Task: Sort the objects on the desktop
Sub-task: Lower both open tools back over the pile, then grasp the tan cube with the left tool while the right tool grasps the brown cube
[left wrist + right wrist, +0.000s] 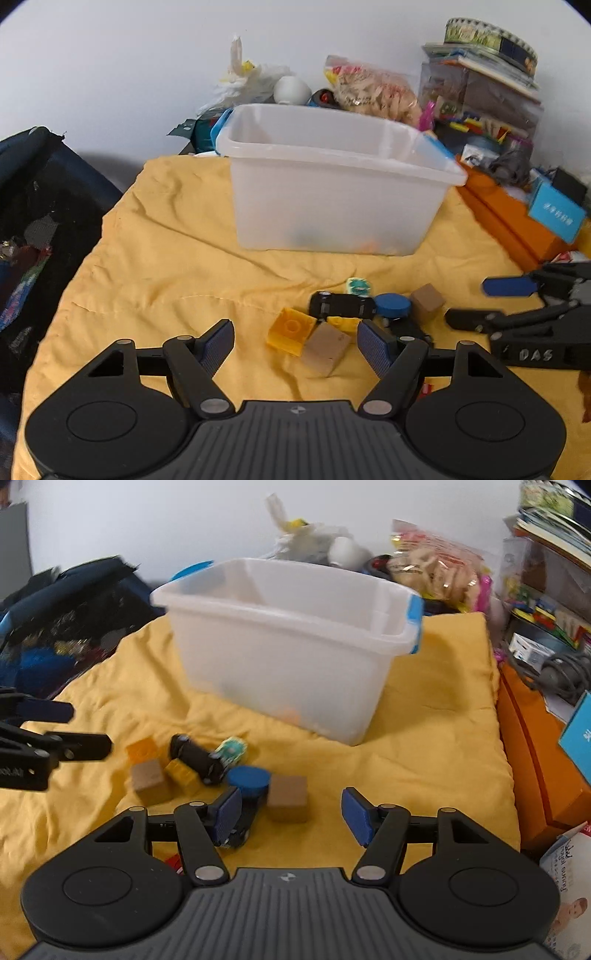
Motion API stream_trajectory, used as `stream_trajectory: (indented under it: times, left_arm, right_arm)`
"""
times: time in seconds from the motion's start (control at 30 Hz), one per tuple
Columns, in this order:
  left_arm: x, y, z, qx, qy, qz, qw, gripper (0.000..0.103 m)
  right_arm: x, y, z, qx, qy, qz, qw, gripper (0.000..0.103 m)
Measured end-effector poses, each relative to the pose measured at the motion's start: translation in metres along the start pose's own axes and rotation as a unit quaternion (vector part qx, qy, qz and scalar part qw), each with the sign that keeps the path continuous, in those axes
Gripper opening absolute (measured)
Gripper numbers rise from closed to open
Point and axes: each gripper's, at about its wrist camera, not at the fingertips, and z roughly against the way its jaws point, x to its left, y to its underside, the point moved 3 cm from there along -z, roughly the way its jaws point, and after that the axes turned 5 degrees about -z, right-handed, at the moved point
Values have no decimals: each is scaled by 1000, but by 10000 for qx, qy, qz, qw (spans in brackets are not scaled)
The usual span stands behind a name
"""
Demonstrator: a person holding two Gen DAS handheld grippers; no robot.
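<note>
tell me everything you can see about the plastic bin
The bin is a translucent white plastic tub, rectangular with a rolled rim and blue clips at its ends. It stands upright and open, no lid on, at the far side of the yellow cloth, beyond the toys. Blurry shapes, one orange, show through its wall near the bottom. Neither gripper touches it.

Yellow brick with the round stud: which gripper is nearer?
Left. The left gripper hovers open just before the yellow brick; the right gripper is open farther right, by the blue disc.
</note>
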Motion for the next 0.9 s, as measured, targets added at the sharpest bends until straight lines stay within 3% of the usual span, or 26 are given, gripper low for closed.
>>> stream_trajectory:
  times: [0.1,0.3,0.6,0.67,0.77,0.9]
  left_arm:
    - [1,2,1,-46,-109,42,9999,77]
    - [-2,19,-15,666,152,-12,9977,77]
    - [-32,20,-36,781,531,-508,9942,76]
    - [-38,19,-46,846,569,-648,9927,72]
    - [-37,17,-63,999,591,-447,9922,64]
    - [-28,10,-73,837,653,-89,9943,58]
  right_arm:
    - [4,5,4,41,-87,59,9999,64]
    - [6,24,1,317,-144,-23,9994,64]
    - [18,34,-2,439,-248,124,9987,64]
    - [17,34,-3,454,-234,129,9986,64]
    - [12,34,-2,426,-104,105,9990,64]
    - [1,35,-2,448,-15,-24,9990,64]
